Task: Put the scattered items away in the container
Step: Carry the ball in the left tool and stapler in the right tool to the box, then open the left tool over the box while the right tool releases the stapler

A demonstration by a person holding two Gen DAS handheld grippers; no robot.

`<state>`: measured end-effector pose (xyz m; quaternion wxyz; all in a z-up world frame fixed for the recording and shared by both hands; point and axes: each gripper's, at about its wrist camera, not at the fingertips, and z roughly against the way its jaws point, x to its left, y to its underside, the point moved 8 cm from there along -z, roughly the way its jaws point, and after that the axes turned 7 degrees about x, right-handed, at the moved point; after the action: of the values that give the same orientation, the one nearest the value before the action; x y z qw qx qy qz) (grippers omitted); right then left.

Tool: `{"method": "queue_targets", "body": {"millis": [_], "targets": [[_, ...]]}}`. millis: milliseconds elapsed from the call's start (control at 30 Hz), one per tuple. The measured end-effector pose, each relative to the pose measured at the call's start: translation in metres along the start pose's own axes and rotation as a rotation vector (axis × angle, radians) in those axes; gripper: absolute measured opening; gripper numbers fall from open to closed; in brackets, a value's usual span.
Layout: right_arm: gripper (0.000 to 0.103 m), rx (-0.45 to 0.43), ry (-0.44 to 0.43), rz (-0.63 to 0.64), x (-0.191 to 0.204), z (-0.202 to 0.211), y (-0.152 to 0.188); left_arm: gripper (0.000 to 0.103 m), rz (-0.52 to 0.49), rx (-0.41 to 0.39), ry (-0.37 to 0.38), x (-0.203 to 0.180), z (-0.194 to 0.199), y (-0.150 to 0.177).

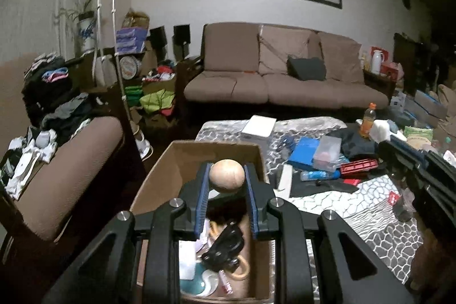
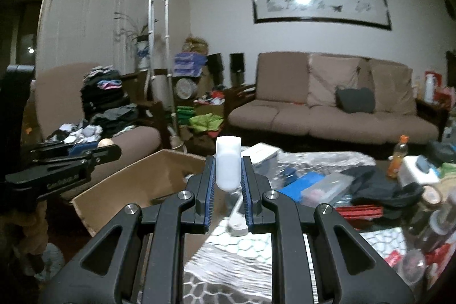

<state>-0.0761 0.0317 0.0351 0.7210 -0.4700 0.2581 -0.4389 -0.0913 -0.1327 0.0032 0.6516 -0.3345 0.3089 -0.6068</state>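
Note:
My left gripper (image 1: 227, 174) is shut on a round tan wooden ball (image 1: 227, 175) and holds it above the open cardboard box (image 1: 171, 161). The box holds several items, among them a black clip and a wooden ring. My right gripper (image 2: 227, 174) is shut on a small white plastic bottle (image 2: 227, 163), held upright above the table near the box (image 2: 136, 184). The left gripper also shows in the right wrist view (image 2: 94, 153), over the box. The right gripper shows at the right edge of the left wrist view (image 1: 404, 158).
The table (image 1: 342, 201) has a patterned cloth and scattered items: a white box (image 1: 259, 126), a blue case (image 1: 305, 150), a red tray (image 1: 359, 167), an orange drink bottle (image 1: 367, 120), dark cloth. A brown sofa (image 1: 285, 70) stands behind, an armchair with clothes (image 1: 62, 150) at left.

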Motion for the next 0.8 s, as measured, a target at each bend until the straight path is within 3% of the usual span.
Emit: {"method": "queue_targets", "body": {"millis": [433,500,533,800], "targets": [[0.016,0.123,-0.160,0.031,0.058,-0.060,0.012,0.024,-0.006,0.110,0.000,0.032,-0.010,0.003],[0.016,0.152,-0.195,0.034,0.062,-0.067,0.014,0.024,-0.009,0.166,0.027,0.036,-0.021,0.004],[0.016,0.170,-0.221,0.036,0.065,-0.071,0.015,0.024,0.005,0.197,0.076,0.037,-0.028,0.006],[0.016,0.315,-0.318,0.039,0.071,-0.113,0.027,0.024,0.023,0.400,0.122,0.058,-0.072,0.025]]}}
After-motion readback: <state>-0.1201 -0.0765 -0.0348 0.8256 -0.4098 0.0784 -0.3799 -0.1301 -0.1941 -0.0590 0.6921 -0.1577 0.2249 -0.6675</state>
